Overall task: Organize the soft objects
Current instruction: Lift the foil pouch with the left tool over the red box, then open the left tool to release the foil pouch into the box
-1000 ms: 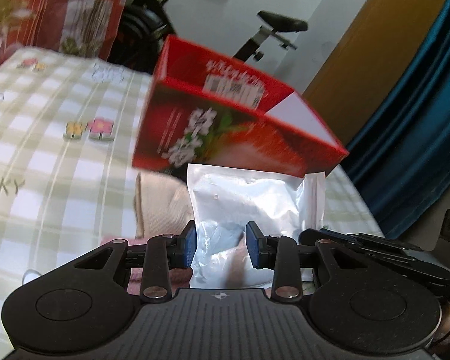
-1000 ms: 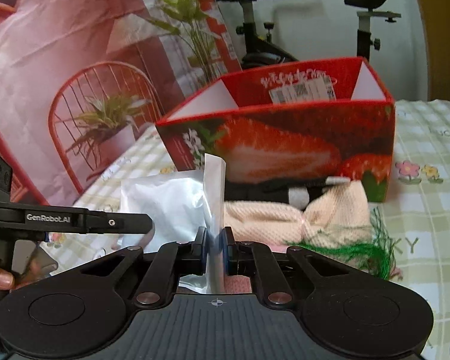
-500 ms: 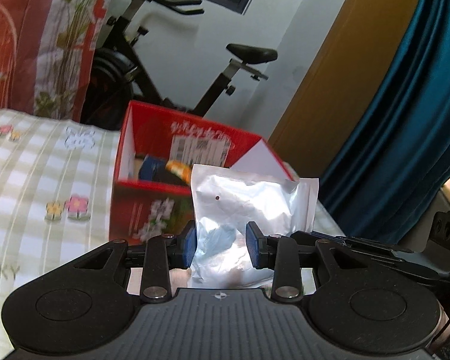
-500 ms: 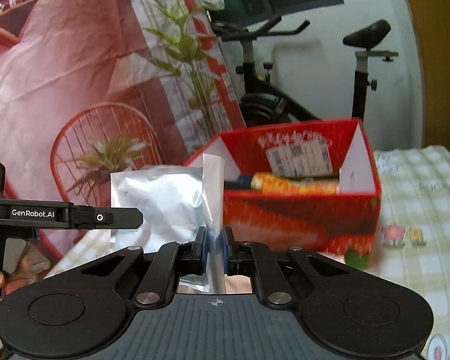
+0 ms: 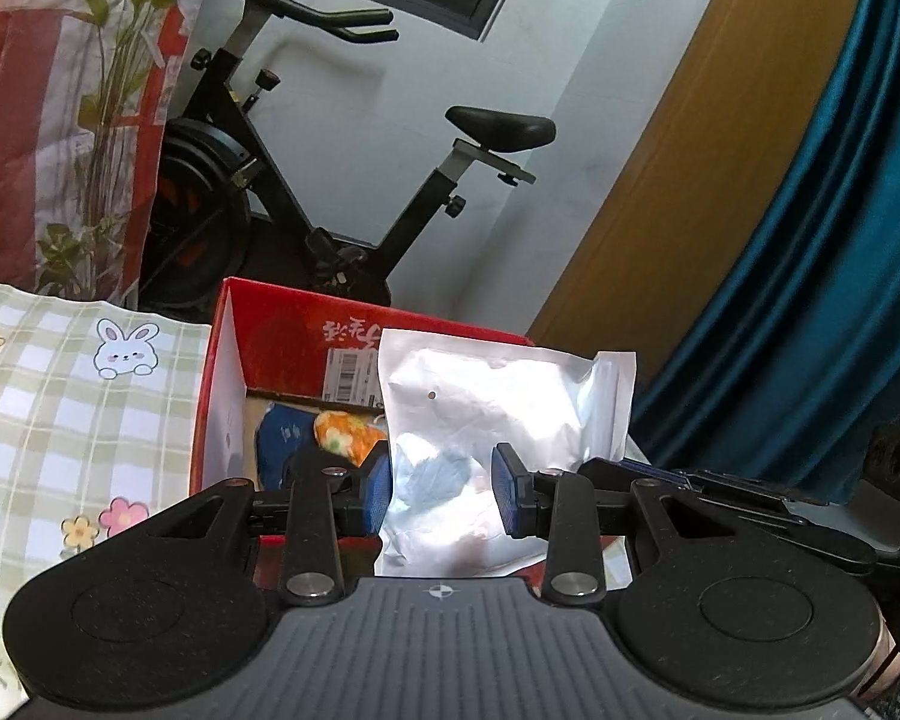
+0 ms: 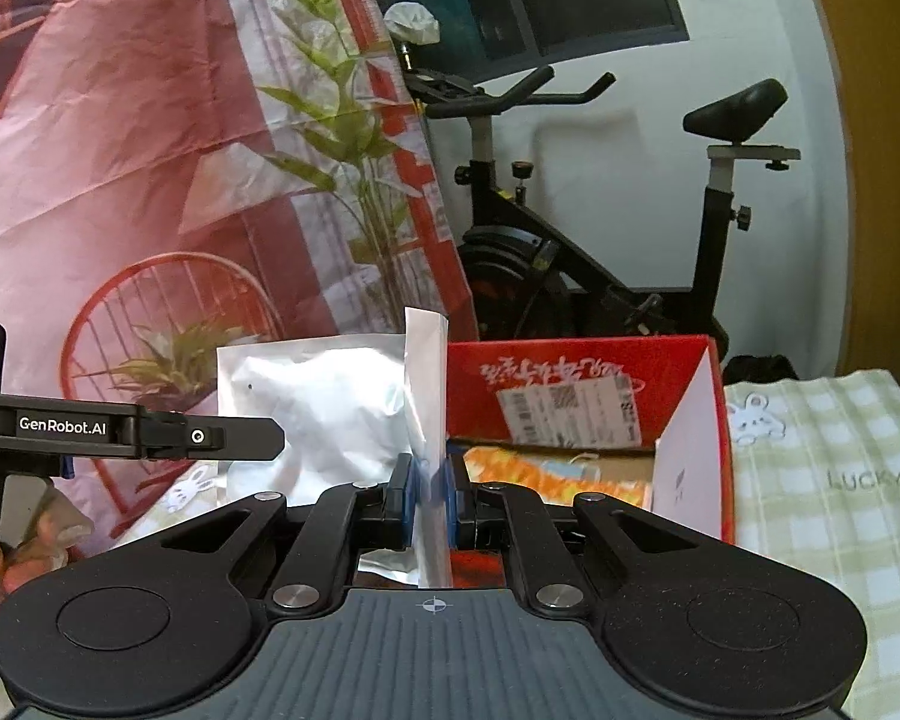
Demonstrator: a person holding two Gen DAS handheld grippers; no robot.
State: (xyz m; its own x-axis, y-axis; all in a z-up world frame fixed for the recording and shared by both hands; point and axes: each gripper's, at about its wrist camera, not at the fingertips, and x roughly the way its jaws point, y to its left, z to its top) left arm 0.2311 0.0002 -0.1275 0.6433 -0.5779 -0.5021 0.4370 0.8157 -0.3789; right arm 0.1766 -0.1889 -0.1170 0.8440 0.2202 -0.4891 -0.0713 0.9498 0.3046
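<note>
A translucent white plastic pouch (image 5: 498, 414) with something pale blue inside hangs in the air, held by both grippers. My left gripper (image 5: 444, 495) is shut on its bulging lower part. My right gripper (image 6: 431, 501) is shut on the pouch's (image 6: 330, 408) flat sealed edge, pinching it thin. Just behind and below the pouch stands an open red strawberry-print box (image 5: 282, 324), also seen as the red box (image 6: 576, 366) in the right wrist view. An orange floral soft item (image 5: 345, 441) and a blue item (image 5: 282, 438) lie inside it.
The box sits on a green-checked tablecloth (image 5: 60, 420) with bunny and flower prints. An exercise bike (image 5: 342, 180) stands behind the table. A teal curtain (image 5: 810, 300) hangs at the right. A person's hand (image 6: 6, 546) holds the left gripper's handle.
Both grippers have risen and moved toward the box with the pouch held between them. The box's inside now shows from above, where before only its front face showed.
</note>
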